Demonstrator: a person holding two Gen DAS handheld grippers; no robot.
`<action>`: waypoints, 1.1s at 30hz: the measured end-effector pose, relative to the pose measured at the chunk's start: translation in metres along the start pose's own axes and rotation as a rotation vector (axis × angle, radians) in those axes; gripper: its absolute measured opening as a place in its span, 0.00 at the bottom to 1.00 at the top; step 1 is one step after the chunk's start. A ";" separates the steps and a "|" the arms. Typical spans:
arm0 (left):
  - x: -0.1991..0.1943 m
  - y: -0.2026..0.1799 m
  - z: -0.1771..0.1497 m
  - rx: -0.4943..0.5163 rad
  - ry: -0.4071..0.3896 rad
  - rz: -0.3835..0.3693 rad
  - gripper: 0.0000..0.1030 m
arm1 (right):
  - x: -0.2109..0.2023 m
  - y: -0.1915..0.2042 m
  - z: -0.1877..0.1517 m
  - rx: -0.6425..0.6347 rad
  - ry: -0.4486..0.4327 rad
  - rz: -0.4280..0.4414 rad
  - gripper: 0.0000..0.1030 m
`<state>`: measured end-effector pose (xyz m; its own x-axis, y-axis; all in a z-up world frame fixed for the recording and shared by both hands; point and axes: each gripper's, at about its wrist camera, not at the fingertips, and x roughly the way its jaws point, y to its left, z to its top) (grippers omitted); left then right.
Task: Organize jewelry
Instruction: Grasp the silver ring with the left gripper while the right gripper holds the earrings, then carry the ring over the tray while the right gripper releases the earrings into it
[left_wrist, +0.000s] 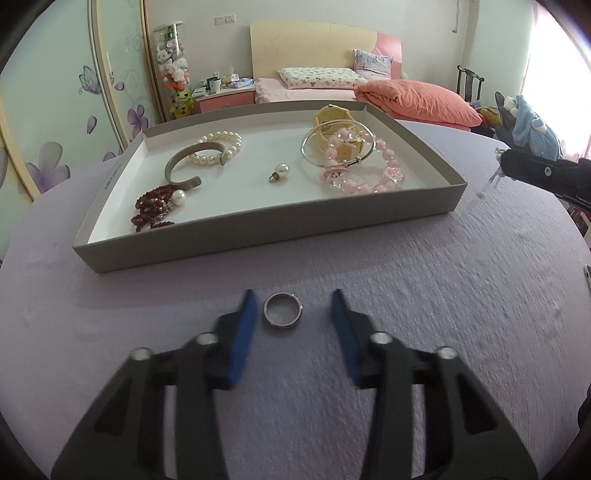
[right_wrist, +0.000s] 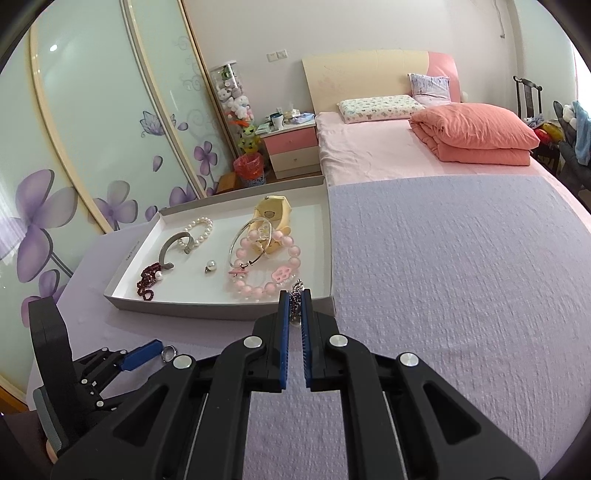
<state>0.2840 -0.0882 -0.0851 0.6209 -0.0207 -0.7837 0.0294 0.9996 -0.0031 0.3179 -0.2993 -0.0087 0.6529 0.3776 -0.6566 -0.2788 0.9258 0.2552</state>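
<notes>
A silver ring (left_wrist: 283, 309) lies on the lilac tablecloth between the blue pads of my open left gripper (left_wrist: 294, 306), nearer the left pad. The ring also shows in the right wrist view (right_wrist: 168, 352). My right gripper (right_wrist: 294, 308) is shut on a small silver chain piece (right_wrist: 295, 295) and holds it above the near right corner of the grey tray (right_wrist: 184, 307). In the left wrist view the right gripper (left_wrist: 506, 162) is at the far right with the dangling piece (left_wrist: 493, 179). The tray (left_wrist: 258, 229) holds a pink bead bracelet (left_wrist: 369, 173), a silver bangle (left_wrist: 334, 147), a yellow watch (left_wrist: 334, 118), a pearl bracelet (left_wrist: 219, 146), a grey cuff (left_wrist: 184, 166), a pearl pendant (left_wrist: 280, 171) and dark red beads (left_wrist: 153, 206).
The table is covered with a lilac textured cloth (right_wrist: 443, 295). Behind it stand a bed with an orange quilt (right_wrist: 476, 136), a pink nightstand (right_wrist: 291, 147) and a sliding wardrobe with flower prints (right_wrist: 74, 166). A dark chair (left_wrist: 469, 83) stands at the far right.
</notes>
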 end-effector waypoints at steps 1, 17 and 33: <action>0.000 0.000 0.000 0.005 -0.002 -0.006 0.21 | 0.001 0.000 0.000 0.001 0.002 0.002 0.06; -0.016 0.034 0.002 -0.042 -0.033 -0.003 0.21 | 0.001 0.004 0.006 -0.002 -0.013 0.015 0.06; -0.034 0.103 0.075 -0.170 -0.165 0.056 0.21 | 0.022 0.058 0.053 -0.083 -0.115 0.038 0.06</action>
<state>0.3248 0.0138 -0.0120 0.7381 0.0457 -0.6732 -0.1322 0.9881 -0.0780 0.3530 -0.2367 0.0293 0.7157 0.4165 -0.5607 -0.3591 0.9079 0.2161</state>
